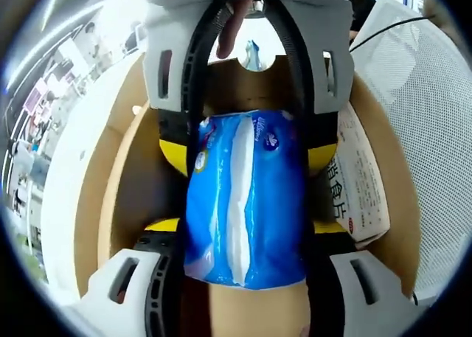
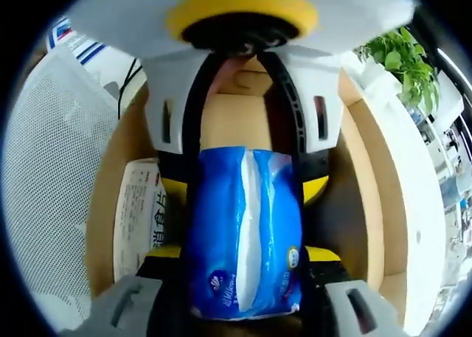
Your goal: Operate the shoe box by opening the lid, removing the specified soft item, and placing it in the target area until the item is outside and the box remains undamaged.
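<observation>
Now both grippers, left [image 1: 247,237] and right [image 2: 243,267], clamped on blue tissue pack [image 1: 247,197] between jaws, over open box [image 1: 118,197].

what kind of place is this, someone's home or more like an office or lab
Probably an office or lab, not a home. The left gripper view shows a long bright room with ceiling lights and workstations; the right gripper view shows a potted plant by windows. Both grippers hold a blue tissue pack over the cardboard box.
</observation>
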Available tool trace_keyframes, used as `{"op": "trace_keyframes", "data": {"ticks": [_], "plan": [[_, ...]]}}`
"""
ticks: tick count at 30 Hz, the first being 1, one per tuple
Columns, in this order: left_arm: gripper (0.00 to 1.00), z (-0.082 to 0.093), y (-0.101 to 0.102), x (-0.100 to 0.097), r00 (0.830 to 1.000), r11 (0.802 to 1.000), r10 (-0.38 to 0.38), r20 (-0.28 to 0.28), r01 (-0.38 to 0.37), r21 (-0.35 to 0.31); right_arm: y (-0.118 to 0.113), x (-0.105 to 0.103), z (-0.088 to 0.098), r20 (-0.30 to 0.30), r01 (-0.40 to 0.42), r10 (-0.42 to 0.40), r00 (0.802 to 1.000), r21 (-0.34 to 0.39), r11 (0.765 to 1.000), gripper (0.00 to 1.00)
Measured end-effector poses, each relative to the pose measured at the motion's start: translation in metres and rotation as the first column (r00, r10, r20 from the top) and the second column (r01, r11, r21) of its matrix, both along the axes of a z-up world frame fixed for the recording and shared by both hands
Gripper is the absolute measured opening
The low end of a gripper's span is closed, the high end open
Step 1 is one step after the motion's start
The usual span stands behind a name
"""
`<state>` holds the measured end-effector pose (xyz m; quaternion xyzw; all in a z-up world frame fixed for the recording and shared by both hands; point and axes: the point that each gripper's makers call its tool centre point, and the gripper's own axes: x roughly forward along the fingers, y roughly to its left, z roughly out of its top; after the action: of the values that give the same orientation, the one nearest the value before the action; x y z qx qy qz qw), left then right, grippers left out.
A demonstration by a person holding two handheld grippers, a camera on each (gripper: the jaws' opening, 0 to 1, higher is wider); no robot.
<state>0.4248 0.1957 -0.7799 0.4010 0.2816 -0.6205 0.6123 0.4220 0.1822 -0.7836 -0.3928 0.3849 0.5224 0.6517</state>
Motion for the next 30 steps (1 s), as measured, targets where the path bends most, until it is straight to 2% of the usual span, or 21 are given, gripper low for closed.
{"op": "trace_keyframes", "data": {"ticks": [5, 11, 15, 19, 23, 26, 30], "plan": [[0.67, -0.001, 0.0, 0.0, 0.999, 0.999, 0.018, -0.028, -0.018, -0.028, 0.001, 0.001, -0.005, -0.001, -0.011, 0.011, 1.0, -0.016, 1.0, 0.62], [0.67, 0.0, -0.002, -0.001, 0.998, 0.994, 0.038, -0.052, -0.043, -0.1, 0.003, 0.001, -0.01, -0.021, -0.027, 0.026, 0.999, -0.012, 1.0, 0.64], [0.67, 0.0, -0.004, -0.001, 0.997, 0.993, 0.043, -0.06, -0.05, -0.104, 0.003, 0.0, -0.011, -0.044, -0.029, 0.029, 0.999, -0.014, 0.999, 0.64], [0.64, 0.001, -0.005, -0.001, 0.996, 0.992, 0.055, -0.063, -0.062, -0.114, 0.004, -0.002, -0.01, -0.037, -0.041, 0.041, 0.998, -0.003, 0.999, 0.58], [0.56, 0.004, -0.005, -0.003, 0.996, 0.995, 0.068, -0.056, -0.071, -0.066, 0.006, -0.005, -0.006, -0.027, -0.058, 0.058, 0.998, 0.01, 0.998, 0.49], [0.5, 0.008, -0.003, -0.004, 0.993, 0.993, 0.089, -0.079, -0.094, -0.066, 0.007, -0.006, -0.001, 0.001, -0.061, 0.061, 0.998, 0.032, 0.998, 0.42], [0.47, 0.016, 0.0, -0.01, 0.992, 0.993, 0.086, -0.097, -0.093, -0.073, 0.01, -0.012, 0.009, 0.022, -0.055, 0.054, 0.998, 0.06, 0.997, 0.4]]}}
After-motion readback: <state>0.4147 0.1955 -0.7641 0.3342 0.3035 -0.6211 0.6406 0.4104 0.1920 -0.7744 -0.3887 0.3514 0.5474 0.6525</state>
